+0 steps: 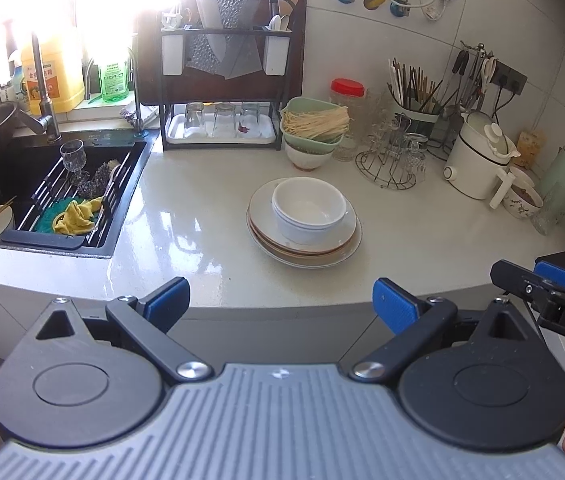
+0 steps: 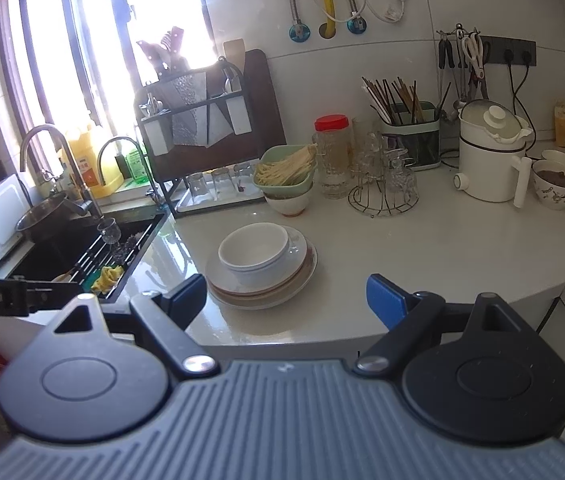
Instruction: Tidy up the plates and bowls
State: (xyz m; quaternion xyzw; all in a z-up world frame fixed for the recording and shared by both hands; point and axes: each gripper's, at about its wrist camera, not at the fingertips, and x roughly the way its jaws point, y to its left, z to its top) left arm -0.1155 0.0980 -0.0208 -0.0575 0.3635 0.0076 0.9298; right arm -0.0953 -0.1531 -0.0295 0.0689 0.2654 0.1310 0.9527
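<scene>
White bowls (image 1: 308, 210) nest on a stack of plates (image 1: 338, 246) in the middle of the white counter. The same bowls (image 2: 254, 252) and plates (image 2: 266, 294) show in the right wrist view. My left gripper (image 1: 282, 304) is open and empty, hovering at the counter's front edge, short of the stack. My right gripper (image 2: 286, 300) is open and empty, also at the front edge, just right of the stack. The right gripper's body shows at the right edge of the left wrist view (image 1: 542, 284).
A black sink (image 1: 46, 196) with a wine glass, cloth and bowl lies at left. A dish rack with glasses (image 1: 222, 120) stands behind. A green bowl of noodles (image 1: 314, 126), a glass holder (image 1: 394, 160), a white pot (image 1: 478, 160) and chopsticks (image 1: 414, 88) stand at the back right.
</scene>
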